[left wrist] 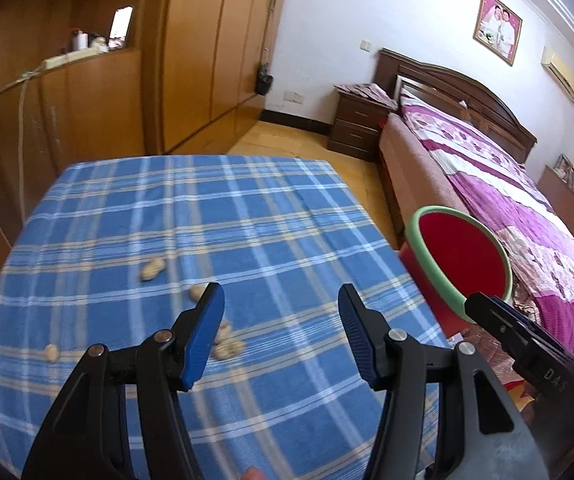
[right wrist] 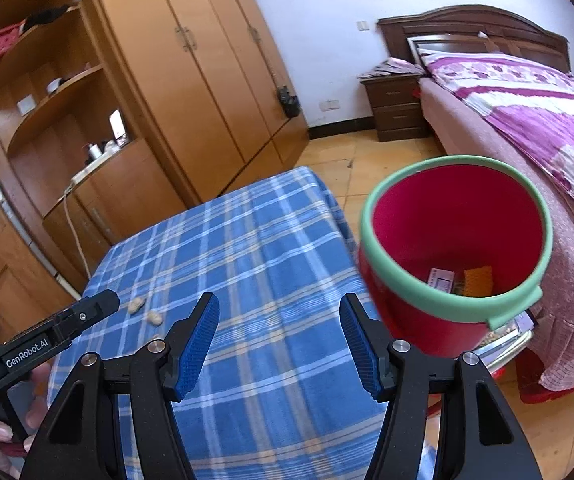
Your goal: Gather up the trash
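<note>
I am between pickups, as I judge it: both my claws hang over the table with nothing in them, and the peanut shells are not yet gathered. My left claw [left wrist: 281, 308] stands about half open, its blue pads apart and bare, the checked cloth showing between them. My right claw [right wrist: 279, 318] is much the same, parted and empty, with only cloth in the gap.

The trash is a scatter of peanut shells [left wrist: 153, 270] on the blue checked tablecloth [left wrist: 247, 216]. One shell lies alone toward the middle of the table, another sits just beside my left claw's left pad, a small cluster lies partly hidden behind that pad, and one more rests off near the left edge. They look pale tan, lumpy and light, somewhat blurred here, so I cannot tell whole nuts from empty husks.

The red bin [right wrist: 453, 248] with its green rim stands off the table's right side, between the table and the bed [left wrist: 507, 200]. It is open at the top, and some paper scraps lie at its bottom.

Next, I reckon my left claw must drop onto the nearest shell and straddle it before pinching gently, since a shell this brittle may crack or skid on cloth. Then it goes across to the bin.
</note>
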